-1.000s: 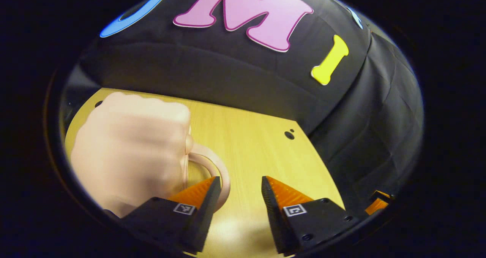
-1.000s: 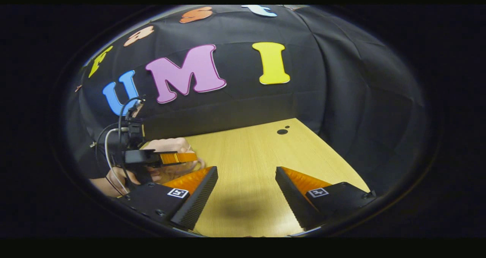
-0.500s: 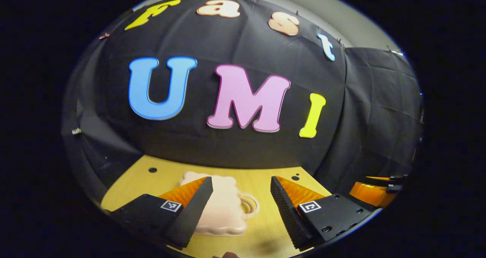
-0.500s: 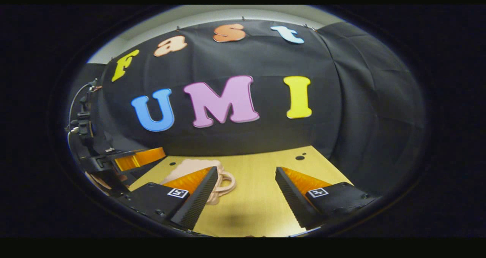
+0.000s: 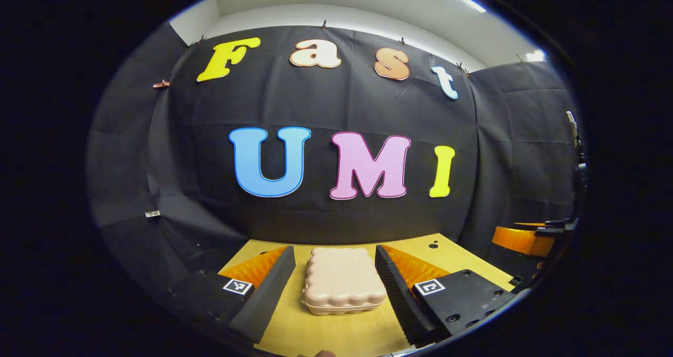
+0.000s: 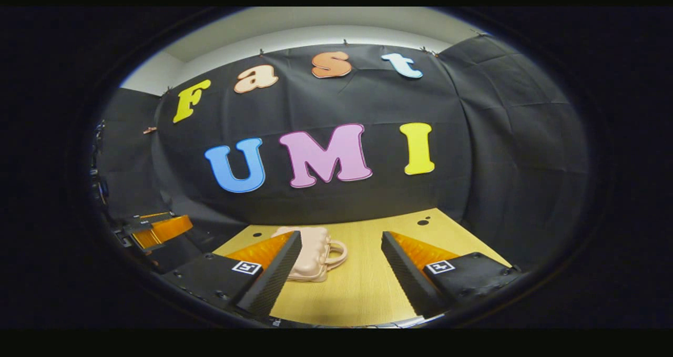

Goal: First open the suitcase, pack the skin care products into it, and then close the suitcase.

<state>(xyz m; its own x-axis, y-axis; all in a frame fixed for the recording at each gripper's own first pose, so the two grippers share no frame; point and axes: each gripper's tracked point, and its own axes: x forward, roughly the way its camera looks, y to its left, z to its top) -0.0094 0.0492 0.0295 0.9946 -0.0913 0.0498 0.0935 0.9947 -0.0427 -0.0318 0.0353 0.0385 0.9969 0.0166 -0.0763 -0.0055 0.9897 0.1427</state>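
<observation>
We are looking at the pink suitcase lying flat and shut on the wooden table, centred ahead of the left gripper. In the right gripper view it is sitting left of centre, partly behind that gripper's left finger, with its looped handle pointing toward the middle of the table. Both grippers are hanging back from the case, nothing touching it. The left gripper's fingers are standing apart with the case framed between them; the right gripper is also spread wide and holding nothing. No skin care products are showing on the table, so we cannot tell whether packing is done or not started.

Judging the step: either opening or the finish, unclear which. If opening, we are suggesting the left gripper comes down on the lower shell to pin it, since the case looks light and likely to slide on the smooth wood. The right gripper should be going for the seam on the handle side, catching the lid edge and lifting it in an arc about the hinge. Risk: gripping both shells together, which would tip the whole case.
</observation>
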